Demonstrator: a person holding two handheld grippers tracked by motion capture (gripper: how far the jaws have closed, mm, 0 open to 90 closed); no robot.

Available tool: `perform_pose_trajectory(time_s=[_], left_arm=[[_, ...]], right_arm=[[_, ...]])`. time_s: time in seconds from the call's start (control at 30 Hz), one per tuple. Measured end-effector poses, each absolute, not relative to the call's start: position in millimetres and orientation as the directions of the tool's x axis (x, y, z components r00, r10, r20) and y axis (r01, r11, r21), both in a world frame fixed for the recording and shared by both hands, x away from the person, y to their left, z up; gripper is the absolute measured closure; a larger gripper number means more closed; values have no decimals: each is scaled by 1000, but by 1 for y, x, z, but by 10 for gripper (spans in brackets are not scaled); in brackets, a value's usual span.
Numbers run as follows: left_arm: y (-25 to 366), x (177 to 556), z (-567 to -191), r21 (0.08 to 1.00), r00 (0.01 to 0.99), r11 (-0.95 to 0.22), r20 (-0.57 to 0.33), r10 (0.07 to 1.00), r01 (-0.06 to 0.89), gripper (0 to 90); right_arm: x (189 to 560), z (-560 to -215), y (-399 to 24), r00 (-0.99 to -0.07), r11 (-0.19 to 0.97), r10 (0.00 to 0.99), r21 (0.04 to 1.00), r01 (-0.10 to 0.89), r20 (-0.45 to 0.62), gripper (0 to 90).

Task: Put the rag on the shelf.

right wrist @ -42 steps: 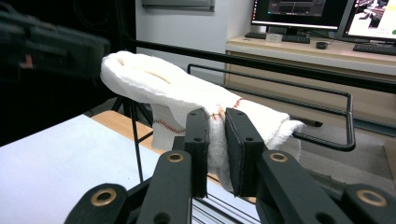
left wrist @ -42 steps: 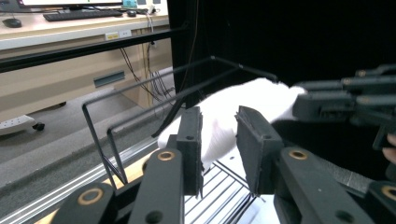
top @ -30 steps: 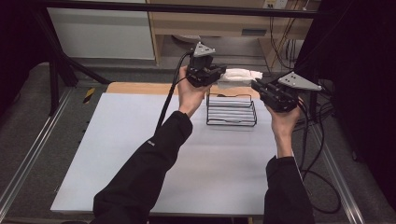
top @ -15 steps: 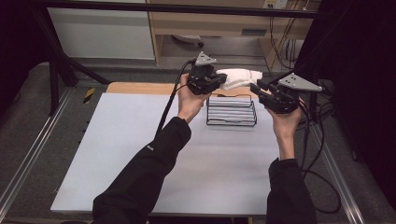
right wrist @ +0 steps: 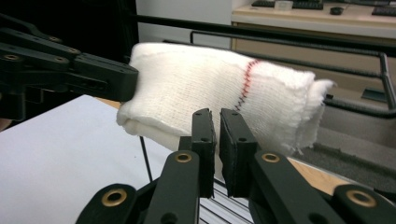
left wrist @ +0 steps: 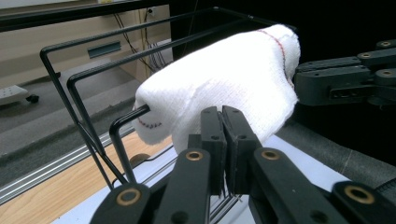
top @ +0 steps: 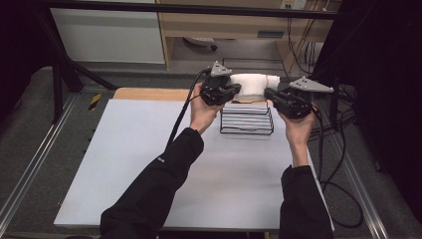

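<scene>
A folded white cloth (top: pixel 251 82) with a red stitched line hangs stretched between my two grippers, above the far side of a black wire rack (top: pixel 246 122). My left gripper (top: pixel 236 91) is shut on the cloth's left end. In the left gripper view its jaws (left wrist: pixel 222 112) are pressed together at the lower edge of the cloth (left wrist: pixel 224 70). A bent rack wire (left wrist: pixel 123 123) touches the cloth there. My right gripper (top: pixel 269 93) has just been closing and is shut on the cloth's other end. Its jaws (right wrist: pixel 217 114) stand almost together under the cloth (right wrist: pixel 196 88).
The rack stands at the far middle of a pale mat (top: pixel 134 154) on the table, with a wooden strip (top: pixel 149 93) behind it. Black cables (top: pixel 333 164) trail down the right side. Rack bars (right wrist: pixel 289 44) run behind the cloth.
My left hand has come down a little, and the cloth has lowered with it toward the rack. The right hand has stayed about where it was.
</scene>
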State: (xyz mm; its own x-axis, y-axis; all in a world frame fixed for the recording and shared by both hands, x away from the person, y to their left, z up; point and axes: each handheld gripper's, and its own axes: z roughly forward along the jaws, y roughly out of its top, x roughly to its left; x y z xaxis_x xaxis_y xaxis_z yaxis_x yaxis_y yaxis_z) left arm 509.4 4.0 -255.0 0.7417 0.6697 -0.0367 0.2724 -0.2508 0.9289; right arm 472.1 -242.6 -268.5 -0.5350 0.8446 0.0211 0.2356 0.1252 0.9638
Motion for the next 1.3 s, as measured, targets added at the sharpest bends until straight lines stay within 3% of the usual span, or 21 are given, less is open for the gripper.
perform_pose_trajectory(time_s=[0.33, 0.6, 1.07, 1.3], left_arm=[[3, 511, -260, 933, 743, -249, -29, 669, 261, 860], [16, 498, -255, 938, 754, -259, -5, 657, 232, 784], [67, 472, -272, 927, 761, -274, -18, 648, 255, 366], [101, 464, -291, 906, 737, -294, -27, 676, 304, 218]], right_arm=[[479, -273, -243, -525, 127, 851, 963, 237, 17, 799], [464, -261, -245, -557, 107, 830, 972, 209, 29, 632], [444, -265, -234, -597, 97, 798, 959, 267, 86, 182], [439, -275, -230, -615, 101, 780, 948, 301, 112, 50]])
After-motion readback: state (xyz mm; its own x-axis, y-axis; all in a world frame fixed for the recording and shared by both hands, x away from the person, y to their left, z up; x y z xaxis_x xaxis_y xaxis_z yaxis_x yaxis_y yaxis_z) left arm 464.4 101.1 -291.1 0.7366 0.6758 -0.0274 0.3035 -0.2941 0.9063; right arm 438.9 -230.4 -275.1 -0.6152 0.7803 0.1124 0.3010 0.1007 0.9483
